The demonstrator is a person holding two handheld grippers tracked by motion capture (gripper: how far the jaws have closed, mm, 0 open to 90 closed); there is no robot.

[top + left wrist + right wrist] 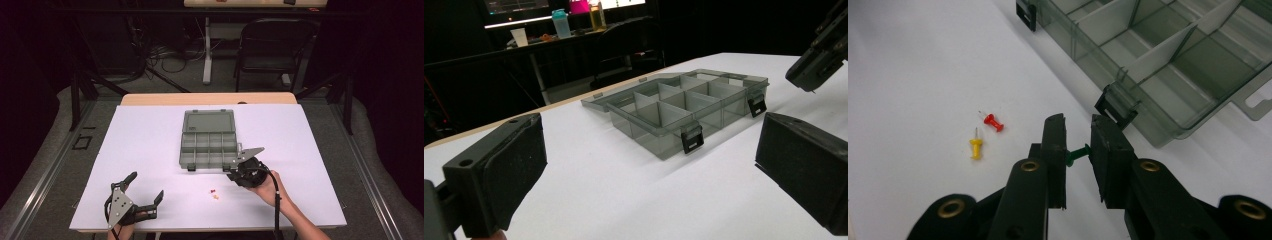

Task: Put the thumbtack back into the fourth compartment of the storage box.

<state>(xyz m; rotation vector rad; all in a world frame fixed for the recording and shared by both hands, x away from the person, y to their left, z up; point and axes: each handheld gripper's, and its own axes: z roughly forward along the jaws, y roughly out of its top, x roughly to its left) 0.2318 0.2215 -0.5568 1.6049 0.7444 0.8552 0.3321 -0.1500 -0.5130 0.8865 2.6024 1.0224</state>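
Right hand-held gripper [1078, 150]: jaws nearly closed, pinching green pushpin [1077, 155] just near of organiser box [1168, 65]. Left hand-held gripper [649, 165]: jaws wide, empty, near-left on surface [150, 145]. Red pushpin [993, 122], yellow pushpin [976, 147]: loose on surface. No legible writing.

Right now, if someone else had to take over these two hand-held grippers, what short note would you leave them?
Right gripper: shut on a small green plastic push pin, held just short of the smoky clear plastic compartment box, near its front latch.
Left gripper: open, empty, near the table's front edge.
Red push pin and yellow push pin: lying loose on the white table top.
Done: green pin picked up; box lid open.
Left: probably drop the green pin into a compartment, then fetch the other two.
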